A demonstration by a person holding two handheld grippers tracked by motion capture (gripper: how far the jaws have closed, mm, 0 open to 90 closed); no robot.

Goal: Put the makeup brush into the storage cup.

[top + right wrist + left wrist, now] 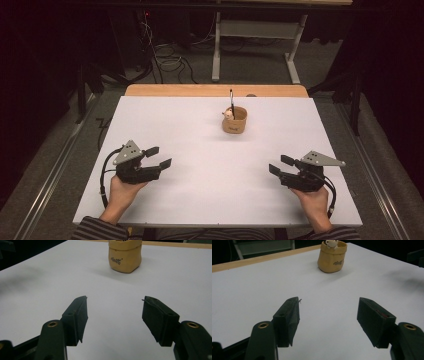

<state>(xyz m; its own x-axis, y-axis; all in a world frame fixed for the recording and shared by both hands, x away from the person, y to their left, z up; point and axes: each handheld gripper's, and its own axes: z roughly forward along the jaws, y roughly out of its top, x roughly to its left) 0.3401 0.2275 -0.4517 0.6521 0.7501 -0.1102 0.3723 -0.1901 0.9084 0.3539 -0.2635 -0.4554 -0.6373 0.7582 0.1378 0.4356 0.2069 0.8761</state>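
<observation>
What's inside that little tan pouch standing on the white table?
In the tan pouch, a small pale toy figure peeks over the rim and a thin dark stick stands upright. Anything deeper inside is hidden by the pouch's wall.

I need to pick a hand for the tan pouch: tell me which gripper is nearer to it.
Left, though only slightly. The left gripper rests near-left of the tan pouch; the right gripper rests near-right, a bit closer to the person.
</observation>
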